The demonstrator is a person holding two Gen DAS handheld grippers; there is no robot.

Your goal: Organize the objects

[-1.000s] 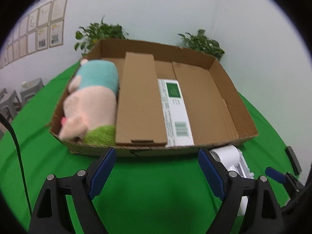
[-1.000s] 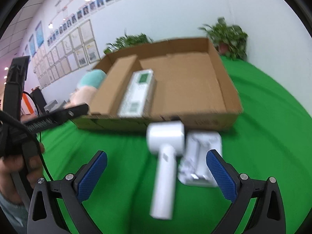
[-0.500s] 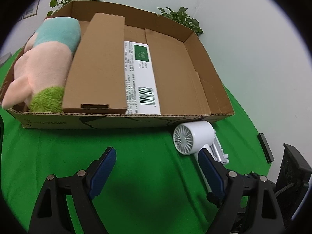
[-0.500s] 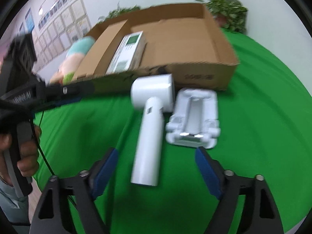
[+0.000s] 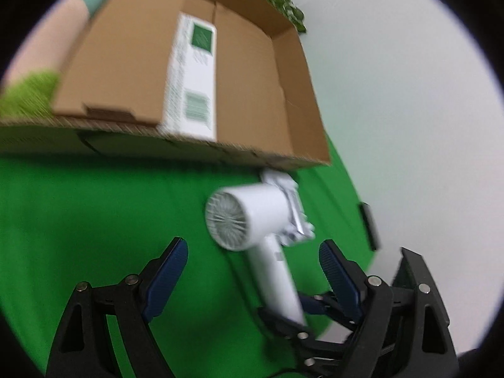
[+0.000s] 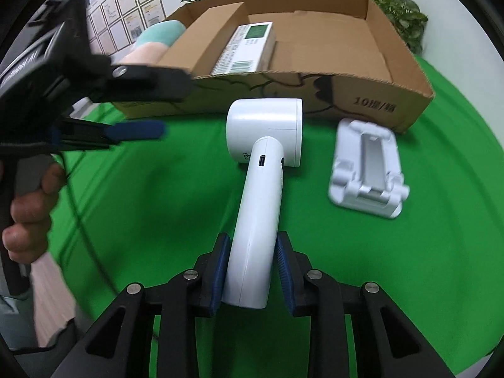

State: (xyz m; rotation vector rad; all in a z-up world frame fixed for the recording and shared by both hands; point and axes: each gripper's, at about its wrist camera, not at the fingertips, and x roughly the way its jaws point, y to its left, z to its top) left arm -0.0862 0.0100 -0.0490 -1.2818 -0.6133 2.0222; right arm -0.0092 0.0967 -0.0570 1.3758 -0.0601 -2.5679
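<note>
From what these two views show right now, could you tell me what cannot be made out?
- Plush toy: right wrist view, mostly hidden behind the cardboard box wall and the left gripper; left wrist view cuts it off at the edge.
- White box label: left wrist view, blurred; right wrist view, too small to read.
- Hair dryer handle end: right wrist view, hidden inside the right gripper.

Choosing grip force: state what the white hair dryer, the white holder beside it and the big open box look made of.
Hair dryer: likely hard plastic, smooth white satin shell with soft highlights.
Holder: apparently molded white plastic, glossy ribbed recesses.
Box: corrugated cardboard, matte brown, with a rough cut edge.
</note>
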